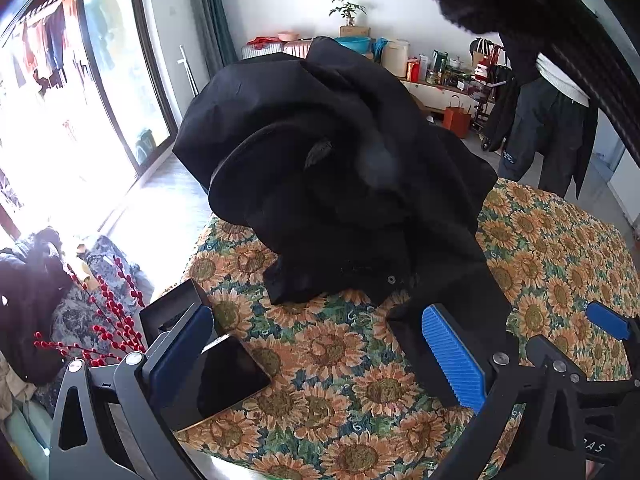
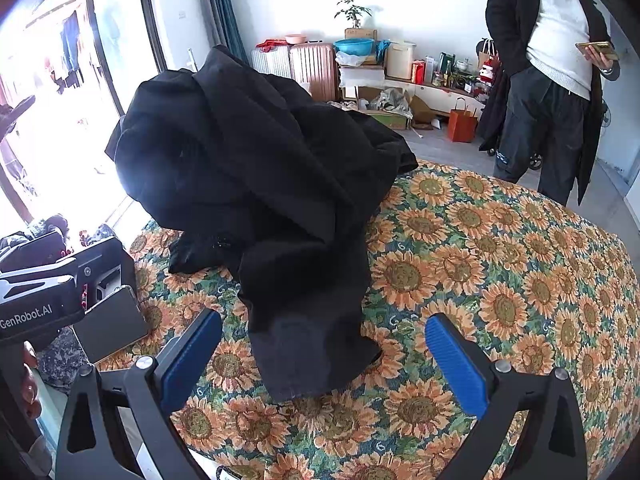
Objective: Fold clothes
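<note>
Sunflower tablecloth (image 2: 500, 280) under a heaped black garment (image 2: 260, 168), both grippers' jaws apart, cluttered shelf (image 2: 432, 84) behind.

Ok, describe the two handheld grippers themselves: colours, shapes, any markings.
Both grippers look alike. The left gripper and right gripper each have two black angular arms with triangular cut-outs and round silver pivot bolts. The fingers carry flat blue ribbed pads. In the right wrist view, the left gripper's black body shows white "GenRobot.AI" lettering and a silver-grey panel.
</note>
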Tool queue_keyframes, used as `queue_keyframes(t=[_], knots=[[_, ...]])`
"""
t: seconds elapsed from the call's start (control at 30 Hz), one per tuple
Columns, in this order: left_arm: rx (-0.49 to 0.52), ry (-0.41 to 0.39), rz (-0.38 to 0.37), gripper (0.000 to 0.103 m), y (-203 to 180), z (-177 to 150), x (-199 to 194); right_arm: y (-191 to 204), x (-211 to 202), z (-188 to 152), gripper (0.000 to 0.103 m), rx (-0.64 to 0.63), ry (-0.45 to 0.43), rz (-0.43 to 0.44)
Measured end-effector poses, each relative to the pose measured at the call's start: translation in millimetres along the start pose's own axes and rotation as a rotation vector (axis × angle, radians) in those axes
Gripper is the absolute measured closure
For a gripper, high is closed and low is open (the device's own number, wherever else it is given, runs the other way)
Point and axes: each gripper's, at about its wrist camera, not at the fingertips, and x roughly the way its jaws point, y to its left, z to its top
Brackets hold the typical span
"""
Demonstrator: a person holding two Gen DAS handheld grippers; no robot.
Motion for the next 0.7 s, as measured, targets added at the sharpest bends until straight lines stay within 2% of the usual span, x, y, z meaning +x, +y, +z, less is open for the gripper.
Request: queue_keyframes(t=[0.7], knots=[[0.019,-0.015,-0.009,0.000,-6.4,-2.4,-11.1,2.0,-16.3,-10.1,0.000,-0.016,-0.024,0.026]])
